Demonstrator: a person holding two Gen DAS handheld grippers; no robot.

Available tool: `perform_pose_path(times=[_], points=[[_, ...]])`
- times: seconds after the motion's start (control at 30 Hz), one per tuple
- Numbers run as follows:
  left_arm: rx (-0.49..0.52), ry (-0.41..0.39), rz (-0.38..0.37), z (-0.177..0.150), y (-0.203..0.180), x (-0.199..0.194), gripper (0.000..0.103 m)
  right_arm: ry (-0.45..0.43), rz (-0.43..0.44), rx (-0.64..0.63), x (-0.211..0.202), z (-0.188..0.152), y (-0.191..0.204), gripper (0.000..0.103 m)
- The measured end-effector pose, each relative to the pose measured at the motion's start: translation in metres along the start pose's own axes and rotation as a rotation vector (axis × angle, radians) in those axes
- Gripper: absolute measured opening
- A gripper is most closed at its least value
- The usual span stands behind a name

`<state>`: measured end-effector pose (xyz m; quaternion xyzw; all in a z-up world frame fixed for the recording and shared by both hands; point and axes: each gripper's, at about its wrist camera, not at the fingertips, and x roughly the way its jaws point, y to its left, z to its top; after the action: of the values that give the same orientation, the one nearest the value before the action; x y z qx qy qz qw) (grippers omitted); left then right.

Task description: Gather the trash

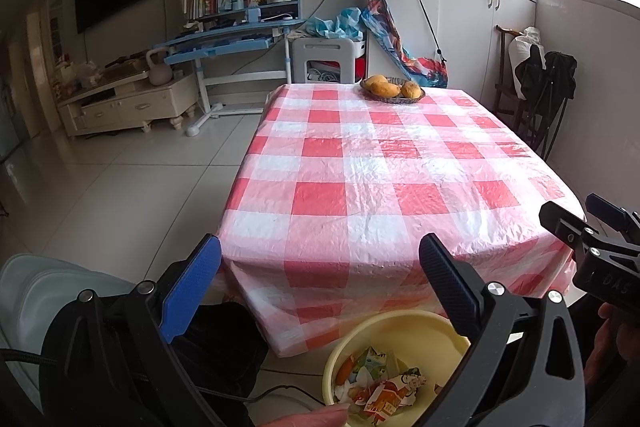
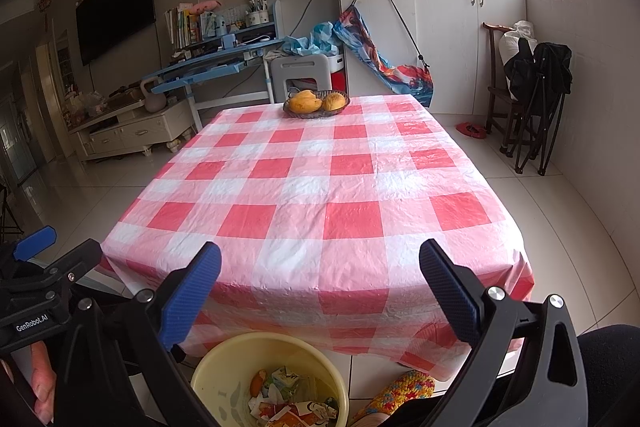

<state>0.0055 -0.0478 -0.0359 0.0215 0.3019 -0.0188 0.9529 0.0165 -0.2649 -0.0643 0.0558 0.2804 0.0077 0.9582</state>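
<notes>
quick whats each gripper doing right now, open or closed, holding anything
left gripper: open, holding nothing, above the yellow bucket of trash.
right gripper: open, holding nothing, at the near edge of the checkered table.

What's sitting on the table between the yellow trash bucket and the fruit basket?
Nothing: only bare red-and-white checked tablecloth stretches from the round yellow plastic bucket to the dark woven basket of mangoes, clearest in the right wrist view.
</notes>
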Motion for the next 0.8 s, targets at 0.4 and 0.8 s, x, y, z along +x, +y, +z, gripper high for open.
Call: perform_pose_path(times=[0.4,0.8], points=[[0.002,-0.004,-0.001,0.0002,-0.0009,-0.0016,0.096,0.001,0.000,-0.001,0.0001,0.0000,-0.0003,0.095],[0.004,-0.006,-0.001,0.0002,-0.0008,-0.0015,0.096,0.001,0.000,-0.001,0.0003,-0.0002,0.0001,0.095]])
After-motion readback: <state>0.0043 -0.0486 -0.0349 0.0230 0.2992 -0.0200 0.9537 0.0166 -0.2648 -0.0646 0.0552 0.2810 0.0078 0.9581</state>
